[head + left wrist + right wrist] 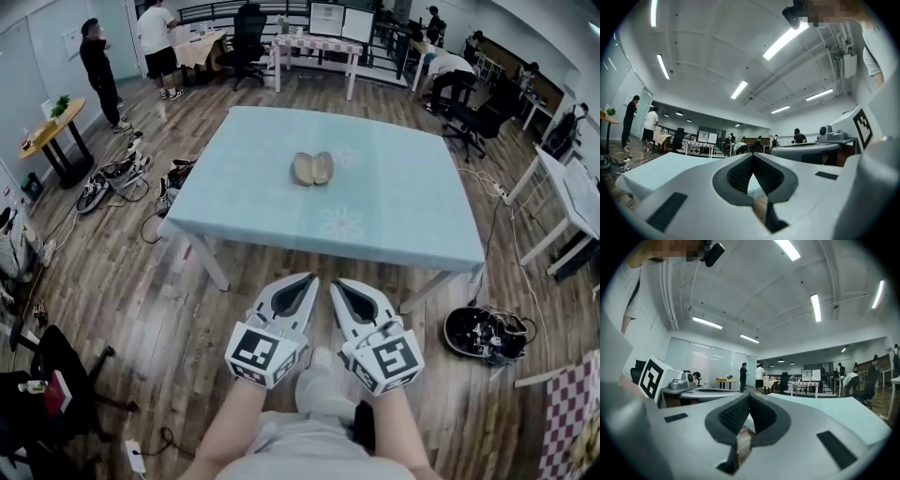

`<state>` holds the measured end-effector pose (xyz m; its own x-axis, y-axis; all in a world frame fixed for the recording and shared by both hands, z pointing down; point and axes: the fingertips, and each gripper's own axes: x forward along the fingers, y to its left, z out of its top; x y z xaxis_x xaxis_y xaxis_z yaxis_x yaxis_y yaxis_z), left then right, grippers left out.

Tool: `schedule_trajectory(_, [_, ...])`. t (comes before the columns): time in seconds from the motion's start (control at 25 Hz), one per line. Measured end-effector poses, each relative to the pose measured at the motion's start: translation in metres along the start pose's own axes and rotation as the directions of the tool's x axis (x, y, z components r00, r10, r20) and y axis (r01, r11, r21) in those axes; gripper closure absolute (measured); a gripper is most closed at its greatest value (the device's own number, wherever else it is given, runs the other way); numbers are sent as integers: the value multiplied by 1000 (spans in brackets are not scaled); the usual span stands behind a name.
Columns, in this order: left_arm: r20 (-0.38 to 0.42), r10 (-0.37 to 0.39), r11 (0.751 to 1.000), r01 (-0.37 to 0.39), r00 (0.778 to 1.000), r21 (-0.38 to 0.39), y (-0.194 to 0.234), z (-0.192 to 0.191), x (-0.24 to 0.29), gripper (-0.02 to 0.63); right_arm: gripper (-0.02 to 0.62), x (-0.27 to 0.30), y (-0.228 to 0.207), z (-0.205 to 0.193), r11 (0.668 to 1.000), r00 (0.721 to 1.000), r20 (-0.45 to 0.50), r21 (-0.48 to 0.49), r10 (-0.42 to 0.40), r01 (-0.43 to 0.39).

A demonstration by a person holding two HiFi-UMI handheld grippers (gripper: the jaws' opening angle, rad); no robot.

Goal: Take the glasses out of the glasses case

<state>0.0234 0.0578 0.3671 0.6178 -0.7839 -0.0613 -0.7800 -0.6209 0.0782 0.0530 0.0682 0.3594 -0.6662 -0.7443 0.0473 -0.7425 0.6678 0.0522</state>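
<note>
A tan glasses case lies open, both halves spread, near the middle of the light blue table. I cannot tell what is inside it. My left gripper and right gripper are side by side over the wooden floor, just short of the table's near edge and well away from the case. Both point level at the table. The left gripper has its tips together with nothing between them. The right gripper is also shut and holds nothing. Each gripper view shows the table top ahead, but not the case.
Cables and shoes lie on the floor left of the table. A black basket of gear sits by the table's right front leg. A white table stands at the right, a black chair at the lower left. People stand far back.
</note>
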Motion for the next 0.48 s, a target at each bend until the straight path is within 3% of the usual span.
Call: schedule_trajectory(0.48, [-19,24,1000,-24,1000,0,36,-7,72,598,589,51,-62,-6,998,998,-29,-25,56,-57])
